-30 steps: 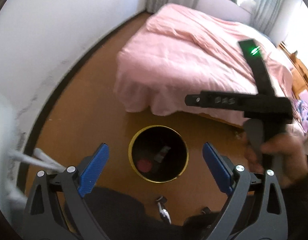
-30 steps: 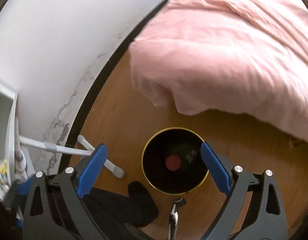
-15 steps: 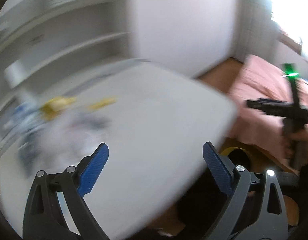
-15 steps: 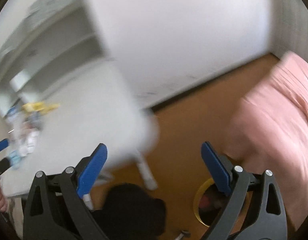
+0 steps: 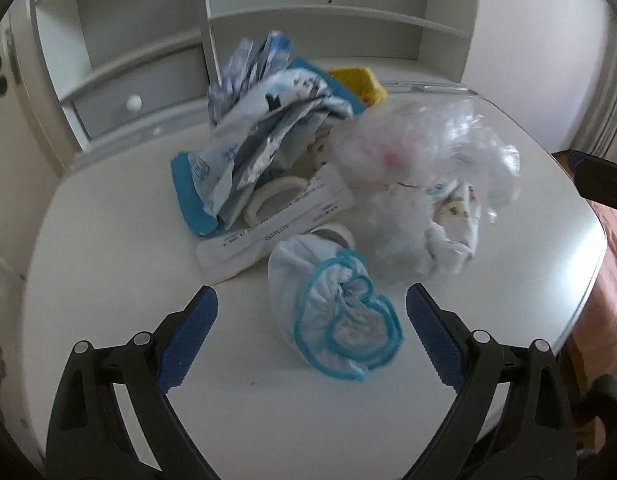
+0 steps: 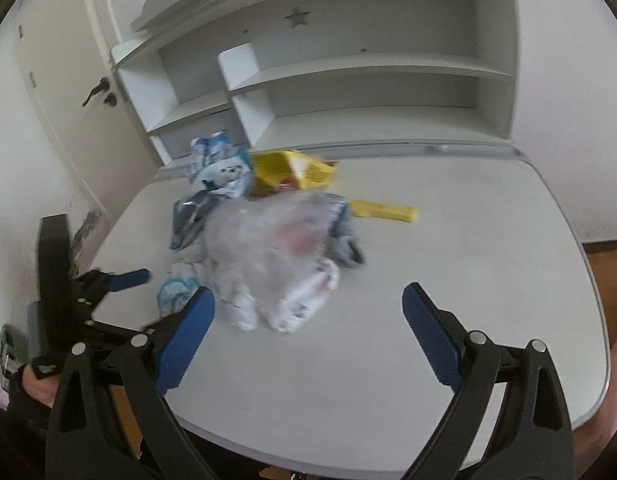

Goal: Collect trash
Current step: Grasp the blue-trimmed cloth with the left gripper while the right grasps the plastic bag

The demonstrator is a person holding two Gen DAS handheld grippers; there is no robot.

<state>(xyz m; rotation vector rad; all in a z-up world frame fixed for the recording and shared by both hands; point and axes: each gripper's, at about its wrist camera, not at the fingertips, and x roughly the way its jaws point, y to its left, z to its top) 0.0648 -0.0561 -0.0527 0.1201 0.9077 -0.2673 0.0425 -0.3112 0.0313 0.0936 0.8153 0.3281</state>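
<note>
Both hand-held grippers hang over the white surface, and the trash heap is the landmark here. The left hand-held gripper is spread wide, blue fingers gripping nothing, with the blue-edged white cloth cover lying right between them at the heap's near edge. Behind that cover sits a flat white packet with printed text, touching a crumpled blue-and-white wrapper that stands tall at the heap's left. A clear plastic bag billows on the heap's right, over some white crumpled material, and a yellow wrapper peeks out at the back. From the right wrist, the right hand-held gripper is likewise released and holding nothing, the clear bag just beyond its left finger. A yellow bar-shaped item lies apart, right of the heap. White shelves rise behind it all.
</note>
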